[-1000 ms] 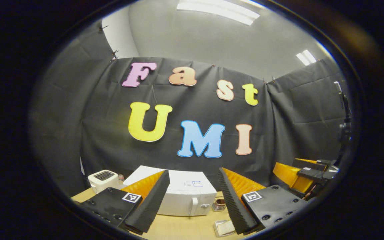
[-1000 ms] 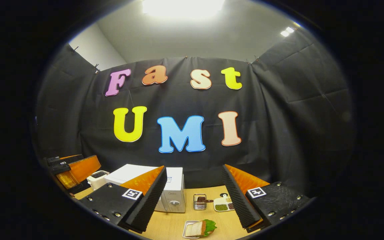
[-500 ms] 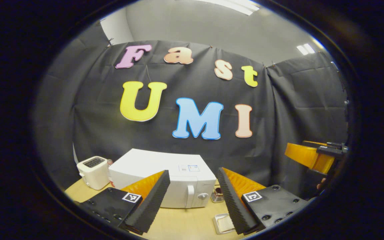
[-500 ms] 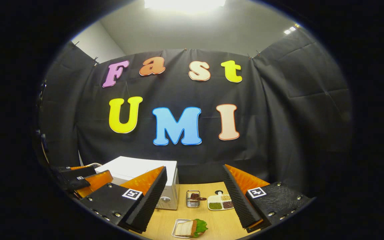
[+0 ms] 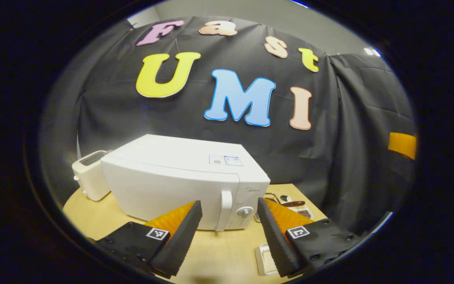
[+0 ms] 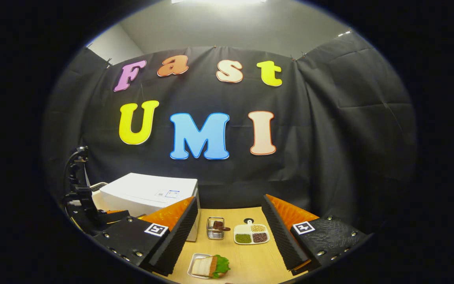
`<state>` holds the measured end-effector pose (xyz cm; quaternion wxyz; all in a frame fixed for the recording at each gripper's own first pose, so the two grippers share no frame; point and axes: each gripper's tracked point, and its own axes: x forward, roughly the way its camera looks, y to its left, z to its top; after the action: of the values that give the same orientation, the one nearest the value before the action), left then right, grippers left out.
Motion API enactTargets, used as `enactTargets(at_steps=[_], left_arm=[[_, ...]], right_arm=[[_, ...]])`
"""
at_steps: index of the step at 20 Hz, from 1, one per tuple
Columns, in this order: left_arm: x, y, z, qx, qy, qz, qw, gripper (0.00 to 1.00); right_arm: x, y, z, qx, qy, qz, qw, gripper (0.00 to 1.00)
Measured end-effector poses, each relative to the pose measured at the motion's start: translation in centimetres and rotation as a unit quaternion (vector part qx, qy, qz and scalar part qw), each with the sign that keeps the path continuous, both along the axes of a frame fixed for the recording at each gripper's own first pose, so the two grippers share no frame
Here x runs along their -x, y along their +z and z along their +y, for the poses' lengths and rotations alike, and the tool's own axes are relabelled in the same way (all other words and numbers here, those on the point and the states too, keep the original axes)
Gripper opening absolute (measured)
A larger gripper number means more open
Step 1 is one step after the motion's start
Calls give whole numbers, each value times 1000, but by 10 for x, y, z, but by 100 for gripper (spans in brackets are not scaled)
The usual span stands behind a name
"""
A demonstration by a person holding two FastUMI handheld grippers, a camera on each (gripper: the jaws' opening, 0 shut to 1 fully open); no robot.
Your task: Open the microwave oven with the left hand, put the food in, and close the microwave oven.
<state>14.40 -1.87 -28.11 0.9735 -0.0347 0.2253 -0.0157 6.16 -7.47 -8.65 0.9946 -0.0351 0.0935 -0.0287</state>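
On your wooden table [image 6: 246, 258] you see a white toaster [image 5: 89, 175] standing at nine o'clock in the left gripper view. In the right gripper view, a small metal basket [image 6: 214, 228] sits at six o'clock, and just beside it at its three o'clock lies a divided dish [image 6: 251, 234] of green, brown and pale grains.

Lit from above by a ceiling lamp [image 6: 219, 1], blown out to white glare at the top edge of the right gripper view. Bright on the microwave oven [image 5: 179, 179], with a soft sheen along its top; darker on the cloth wall [image 6: 329, 130]. Faint, soft shadows under the tongs on the counter [image 5: 219, 256]. Strong fisheye bending toward the rim in both views, straight edges bowed. Dimmer and slightly smeared at the round border; centre sharp, no motion blur.
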Motion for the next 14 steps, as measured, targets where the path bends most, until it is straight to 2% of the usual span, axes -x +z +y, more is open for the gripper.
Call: enactTargets(at_steps=[4, 9, 12, 13, 14], left_arm=[[-33, -46, -2, -2, -6, 29, 1000, 84], [-56, -87, 0, -13, -6, 61, 998, 82], [-63, -96, 2, -27, -5, 65, 998, 79], [-64, -96, 1, -20, -10, 66, 998, 61], [-64, -97, -3, -19, -13, 68, 997, 52]], right_arm=[[-1, -11, -27, 7, -27, 15, 1000, 99], [-6, -26, -52, 8, -45, 33, 998, 99], [-9, -32, -60, 1, -54, 43, 998, 99], [-10, -33, -61, 1, -54, 45, 997, 99], [-12, -33, -61, 3, -54, 46, 997, 99]])
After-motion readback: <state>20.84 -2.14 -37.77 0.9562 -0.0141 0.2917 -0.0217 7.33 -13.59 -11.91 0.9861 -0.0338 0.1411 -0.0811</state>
